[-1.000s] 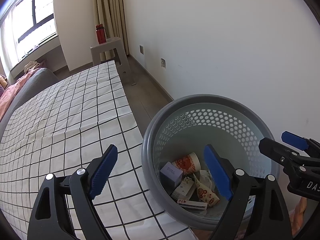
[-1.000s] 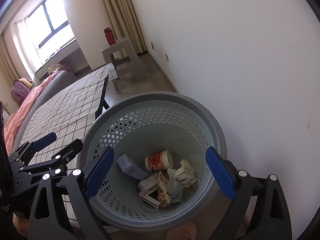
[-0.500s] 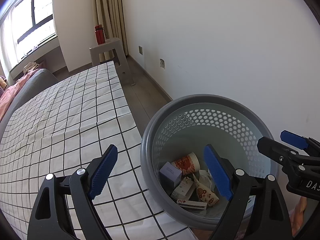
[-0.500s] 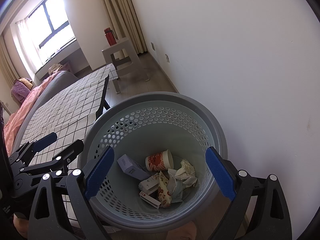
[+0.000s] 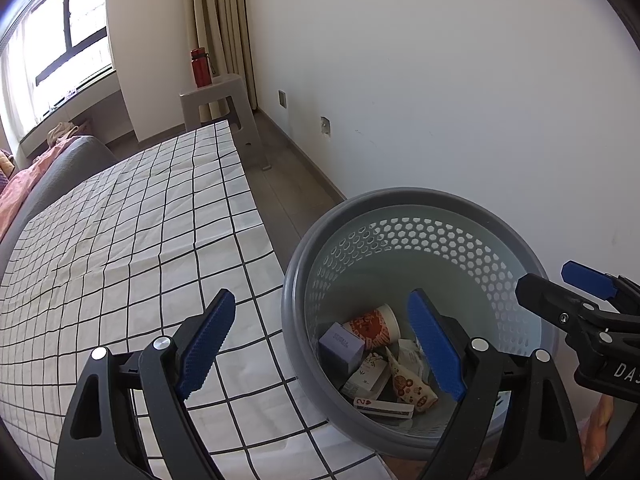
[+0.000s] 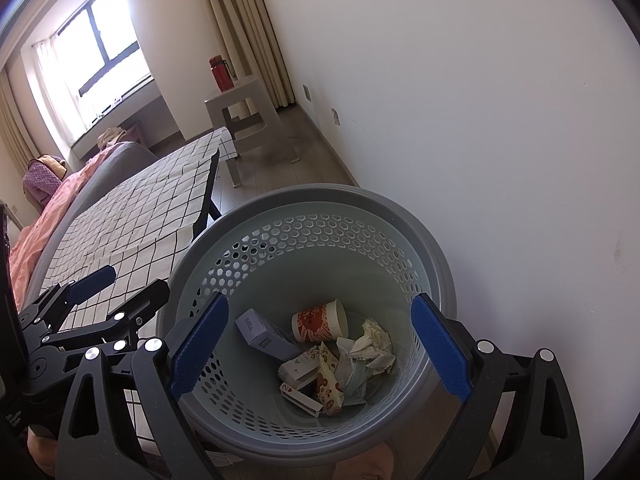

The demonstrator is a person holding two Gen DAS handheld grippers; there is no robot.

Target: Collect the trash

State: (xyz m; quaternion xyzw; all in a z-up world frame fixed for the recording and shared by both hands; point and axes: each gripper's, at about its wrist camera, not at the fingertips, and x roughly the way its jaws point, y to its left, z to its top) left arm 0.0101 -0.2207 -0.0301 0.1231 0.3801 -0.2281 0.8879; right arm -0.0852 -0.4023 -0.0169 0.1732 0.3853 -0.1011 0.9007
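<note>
From the left wrist camera, the left gripper [image 5: 320, 334] hangs with its blue pads spread wide and nothing between them, one pad over the checked tablecloth [image 5: 120, 240], the other over the mouth of the grey perforated wastebasket [image 5: 304, 264], which stands on the floor just beside the table edge and near the white wall. In the bottom of the basket lie a paper cup [image 5: 374, 326] on its side, a small lilac box [image 5: 342, 346], a white carton [image 5: 366, 376], a printed wrapper [image 5: 412, 386] and a playing-card pack [image 5: 384, 404]. The right gripper's fingertips enter from the right edge (only the tips show). A red bottle [image 5: 200, 68] stands on a grey stool [image 5: 216, 98] by the curtains. From the right wrist camera, the right gripper [image 6: 318, 346] is likewise released, its pads apart above the basket's opening and gripping nothing; the same trash lies below, with crumpled paper [image 6: 372, 344] beside the cup. The left gripper shows at lower left, over the cloth.
</note>
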